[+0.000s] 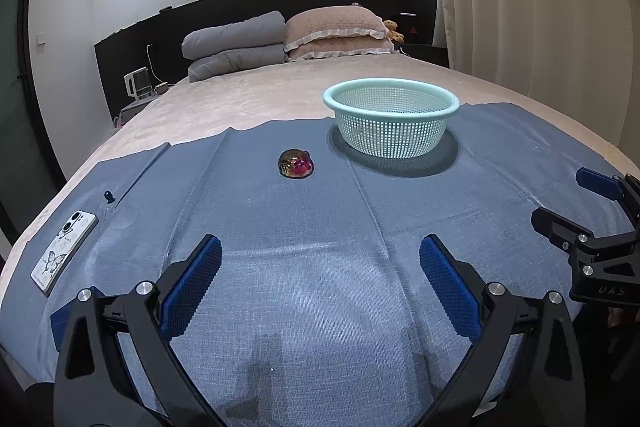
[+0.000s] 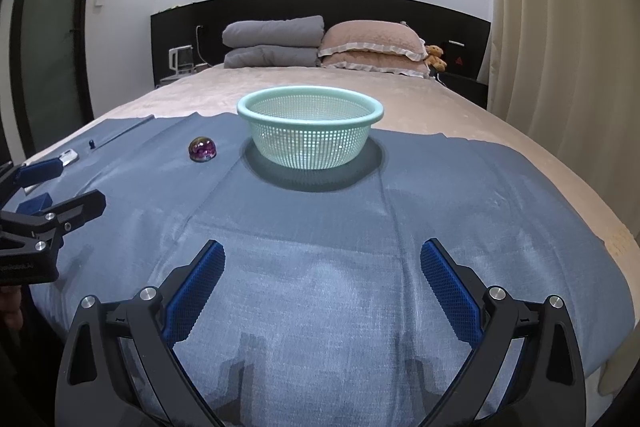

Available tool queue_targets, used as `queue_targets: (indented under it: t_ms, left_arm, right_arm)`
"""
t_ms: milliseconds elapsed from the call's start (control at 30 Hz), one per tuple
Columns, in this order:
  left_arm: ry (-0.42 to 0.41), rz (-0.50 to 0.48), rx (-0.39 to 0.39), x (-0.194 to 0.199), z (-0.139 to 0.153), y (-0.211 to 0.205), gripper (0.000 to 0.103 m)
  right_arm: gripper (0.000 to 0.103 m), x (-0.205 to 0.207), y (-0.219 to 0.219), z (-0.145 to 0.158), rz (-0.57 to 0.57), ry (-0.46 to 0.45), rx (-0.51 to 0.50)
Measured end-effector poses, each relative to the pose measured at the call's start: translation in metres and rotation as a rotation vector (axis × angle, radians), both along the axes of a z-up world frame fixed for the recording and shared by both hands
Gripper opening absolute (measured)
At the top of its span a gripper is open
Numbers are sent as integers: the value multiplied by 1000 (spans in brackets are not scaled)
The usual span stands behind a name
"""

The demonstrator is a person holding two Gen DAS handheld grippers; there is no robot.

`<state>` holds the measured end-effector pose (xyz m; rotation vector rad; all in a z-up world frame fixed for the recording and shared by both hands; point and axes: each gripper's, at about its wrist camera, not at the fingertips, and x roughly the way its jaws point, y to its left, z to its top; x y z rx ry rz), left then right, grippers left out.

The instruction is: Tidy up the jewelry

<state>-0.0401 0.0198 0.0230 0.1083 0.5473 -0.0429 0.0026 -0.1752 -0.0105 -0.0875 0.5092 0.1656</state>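
A small domed glassy trinket with pink and amber inside (image 1: 296,165) (image 2: 203,149) lies on the blue cloth (image 1: 320,235) (image 2: 320,235), left of a mint-green mesh basket (image 1: 391,122) (image 2: 310,132). The basket stands upright and looks bare inside. My left gripper (image 1: 320,255) is open over bare cloth, well short of the trinket. My right gripper (image 2: 322,259) is open too, nothing between its blue pads, in front of the basket. Each gripper shows at the edge of the other's view: the right gripper (image 1: 568,199), the left gripper (image 2: 76,187).
A phone in a butterfly case (image 1: 66,251) (image 2: 69,158) lies at the cloth's left edge, a small dark knob (image 1: 109,195) (image 2: 92,143) beside it. Folded grey quilts (image 1: 236,45), pink pillows (image 1: 338,33) and a teddy bear (image 2: 435,57) sit at the headboard. Curtains hang at right.
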Motion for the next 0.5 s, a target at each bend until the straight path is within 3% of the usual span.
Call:
queue_targets:
  t_ms: [500]
  left_arm:
    - [17, -1, -3, 0, -3, 0, 97]
  right_arm:
    - [94, 0, -4, 1, -4, 5, 18]
